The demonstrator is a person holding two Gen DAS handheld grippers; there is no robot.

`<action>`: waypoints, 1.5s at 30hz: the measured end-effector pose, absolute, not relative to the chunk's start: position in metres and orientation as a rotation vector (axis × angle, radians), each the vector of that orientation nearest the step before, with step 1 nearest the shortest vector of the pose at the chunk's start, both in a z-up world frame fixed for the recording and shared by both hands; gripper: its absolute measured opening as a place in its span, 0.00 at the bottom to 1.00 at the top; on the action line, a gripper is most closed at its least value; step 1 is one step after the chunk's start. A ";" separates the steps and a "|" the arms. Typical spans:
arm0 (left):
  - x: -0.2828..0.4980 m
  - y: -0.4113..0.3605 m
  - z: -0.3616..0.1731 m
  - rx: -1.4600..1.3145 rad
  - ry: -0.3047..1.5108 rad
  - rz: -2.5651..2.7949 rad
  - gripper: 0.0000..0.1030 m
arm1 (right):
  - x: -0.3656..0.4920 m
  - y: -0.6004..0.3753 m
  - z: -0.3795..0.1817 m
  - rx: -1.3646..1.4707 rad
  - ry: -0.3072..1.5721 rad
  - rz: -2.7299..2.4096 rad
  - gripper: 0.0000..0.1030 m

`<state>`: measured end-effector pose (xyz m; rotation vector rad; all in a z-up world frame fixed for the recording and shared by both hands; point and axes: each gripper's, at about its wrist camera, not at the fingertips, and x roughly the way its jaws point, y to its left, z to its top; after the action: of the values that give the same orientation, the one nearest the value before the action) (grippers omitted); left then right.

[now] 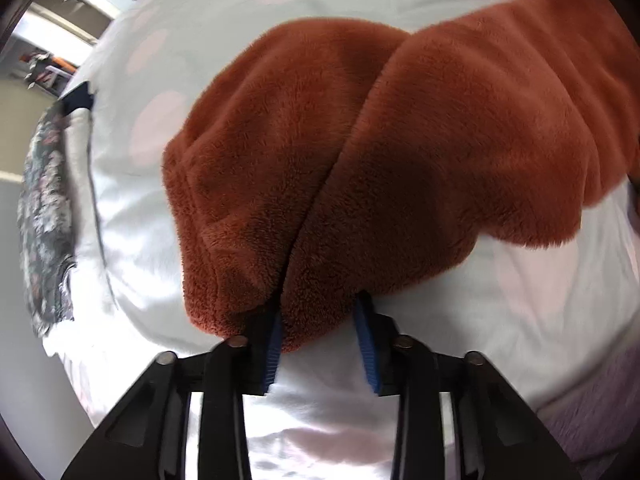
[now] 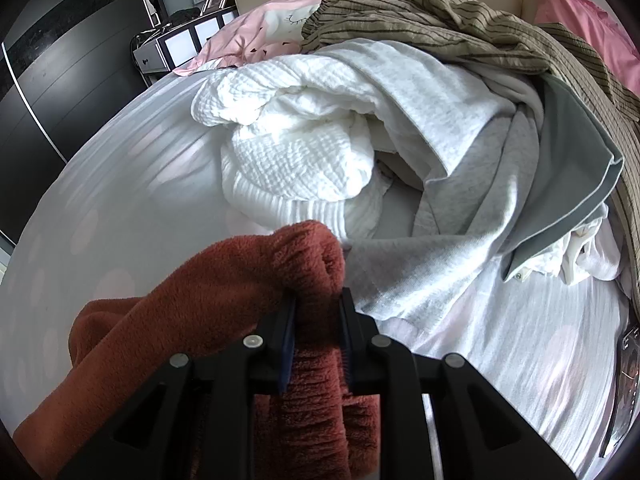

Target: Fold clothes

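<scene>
Left wrist view: the left hand-held gripper (image 1: 322, 344) points steeply down at a bed sheet (image 1: 136, 240), pale with faint pink dots. A rust-brown fleece garment (image 1: 360, 152) lies on the sheet, and a fold of its near edge sits between the two blue pads (image 1: 366, 340); the left pad presses into the pile, while the right pad stands just at the edge of the fold, so the jaws look nearly together on the fleece. A seam or fold line runs up the garment from the jaws. At the far left edge of the bed lies a dark floral cloth (image 1: 48, 220).

Right wrist view: the right hand-held gripper (image 2: 318, 340) is clamped on a bunched end of the same rust-brown fleece garment (image 2: 224, 280), which fills the gap between the jaws and hangs away to the lower left. Beyond it on the bed lies a pile of clothes: a white waffle-knit piece (image 2: 288, 152), a light grey garment (image 2: 472, 184) touching the fleece, and an olive striped shirt (image 2: 440, 16) on top at the back. A pink pillow (image 2: 256, 36) lies behind the pile.
</scene>
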<state>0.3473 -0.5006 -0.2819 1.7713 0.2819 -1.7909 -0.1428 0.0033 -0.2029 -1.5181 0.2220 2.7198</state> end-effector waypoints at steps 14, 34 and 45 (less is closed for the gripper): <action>0.394 -0.505 -0.128 1.194 0.333 -1.584 0.09 | -0.120 0.031 -0.120 -1.310 0.326 2.955 0.17; 0.436 -0.417 0.083 0.805 0.208 -1.695 0.07 | -0.043 0.140 0.196 -0.491 0.081 3.472 0.17; 0.378 -0.461 -0.023 1.092 0.225 -1.581 0.07 | -0.121 0.083 0.087 -0.964 -0.151 3.309 0.17</action>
<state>0.3775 -0.4610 -0.0227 1.0920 0.2254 -1.5814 -0.1208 0.0833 0.0873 -0.9640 -0.1509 3.3093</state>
